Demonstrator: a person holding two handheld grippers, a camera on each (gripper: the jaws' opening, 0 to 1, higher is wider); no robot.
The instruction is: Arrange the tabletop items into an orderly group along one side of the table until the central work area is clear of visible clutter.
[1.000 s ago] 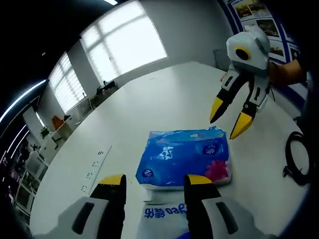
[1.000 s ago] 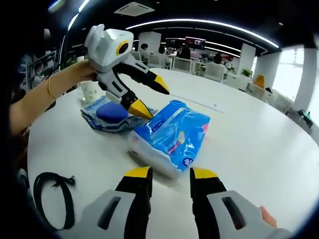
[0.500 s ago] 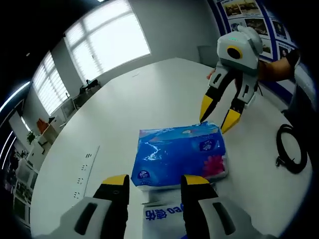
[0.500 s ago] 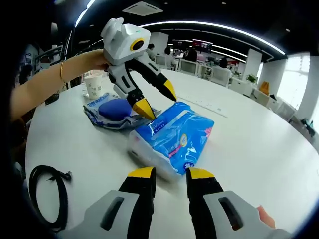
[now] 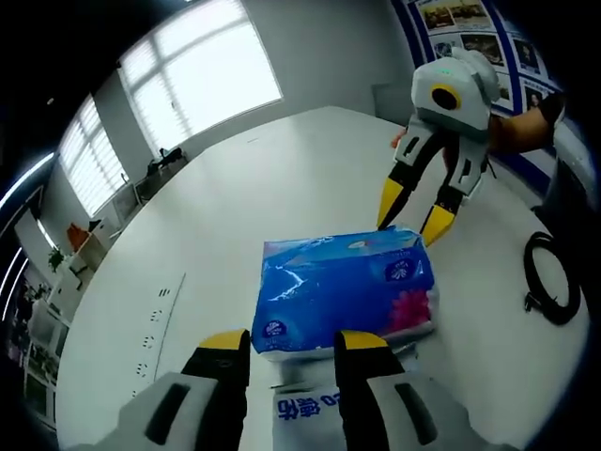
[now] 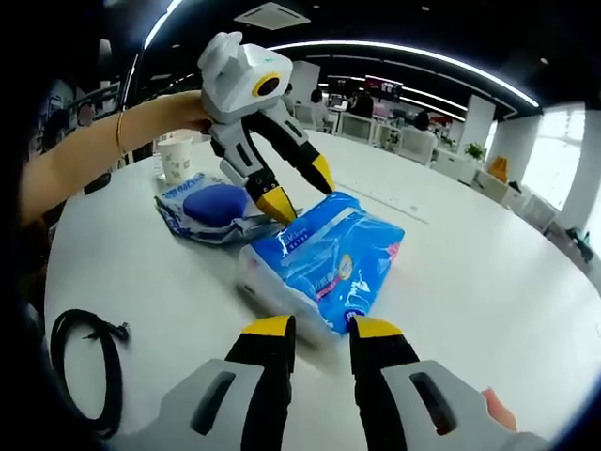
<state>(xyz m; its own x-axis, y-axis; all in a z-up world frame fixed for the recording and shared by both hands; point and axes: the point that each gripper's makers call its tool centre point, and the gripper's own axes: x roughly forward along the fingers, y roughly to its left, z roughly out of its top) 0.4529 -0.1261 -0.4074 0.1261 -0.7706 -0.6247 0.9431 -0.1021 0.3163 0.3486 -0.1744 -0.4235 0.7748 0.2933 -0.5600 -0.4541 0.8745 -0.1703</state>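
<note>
Nearest, the right tool point(image 6: 317, 329) hovers with jaws parted and empty before the blue tissue pack point(image 6: 324, 258) on the white round worktop point(image 6: 488, 272). Beyond it the left tool point(image 6: 299, 188), jaws spread and empty, stands over the pack's far end. Farther off lie a blue pouch point(image 6: 211, 207), paper cup point(image 6: 175, 160), black cable point(image 6: 80, 362), then open-plan office desks point(image 6: 376, 117)

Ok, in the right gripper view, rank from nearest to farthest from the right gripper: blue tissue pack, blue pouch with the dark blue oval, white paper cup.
1. Blue plastic tissue pack: just ahead of the right gripper, mid-table.
2. Flat blue pouch with the dark blue oval: behind the pack, up-left in view.
3. White paper cup: beyond the pouch, farthest, near the far-left table edge.
</note>
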